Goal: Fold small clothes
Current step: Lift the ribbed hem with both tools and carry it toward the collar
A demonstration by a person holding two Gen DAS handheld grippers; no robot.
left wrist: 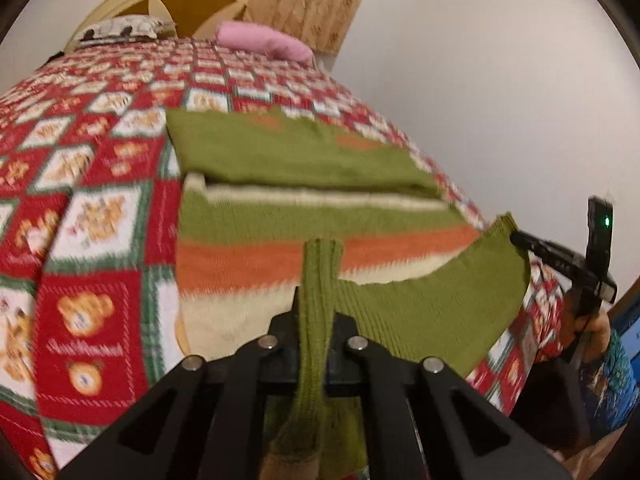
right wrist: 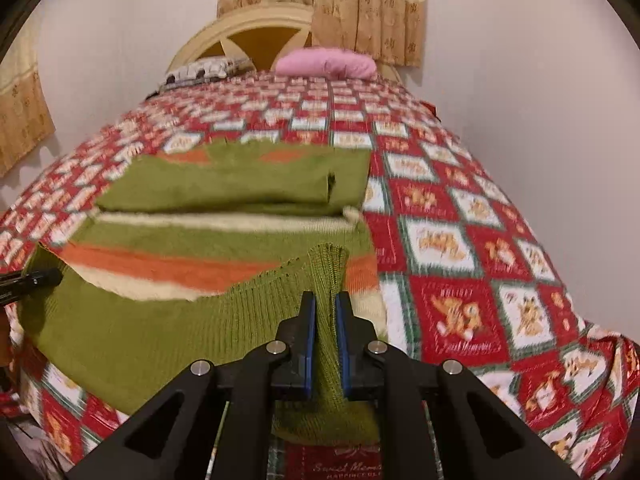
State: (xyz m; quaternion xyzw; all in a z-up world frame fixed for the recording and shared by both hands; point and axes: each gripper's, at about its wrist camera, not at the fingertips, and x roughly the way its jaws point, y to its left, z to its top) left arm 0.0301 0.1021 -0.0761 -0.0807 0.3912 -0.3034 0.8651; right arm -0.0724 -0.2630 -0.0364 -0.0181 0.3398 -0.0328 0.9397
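A small green knit sweater [left wrist: 304, 160] with orange and cream stripes lies on the bed, its sleeves folded across the chest; it also shows in the right wrist view [right wrist: 224, 188]. My left gripper [left wrist: 318, 304] is shut on the green ribbed hem [left wrist: 432, 312] at one bottom corner. My right gripper [right wrist: 326, 308] is shut on the hem [right wrist: 132, 332] at the other corner. Both hold the hem lifted above the striped body. The right gripper's tip [left wrist: 520, 238] shows in the left wrist view, and the left gripper's tip [right wrist: 44, 276] in the right wrist view.
The bed carries a red, white and green bear-patterned quilt [right wrist: 460, 240]. A pink pillow [right wrist: 326, 62] and a patterned pillow [right wrist: 204, 68] lie at the cream headboard [right wrist: 248, 30]. White walls flank the bed, with curtains [right wrist: 368, 8] behind.
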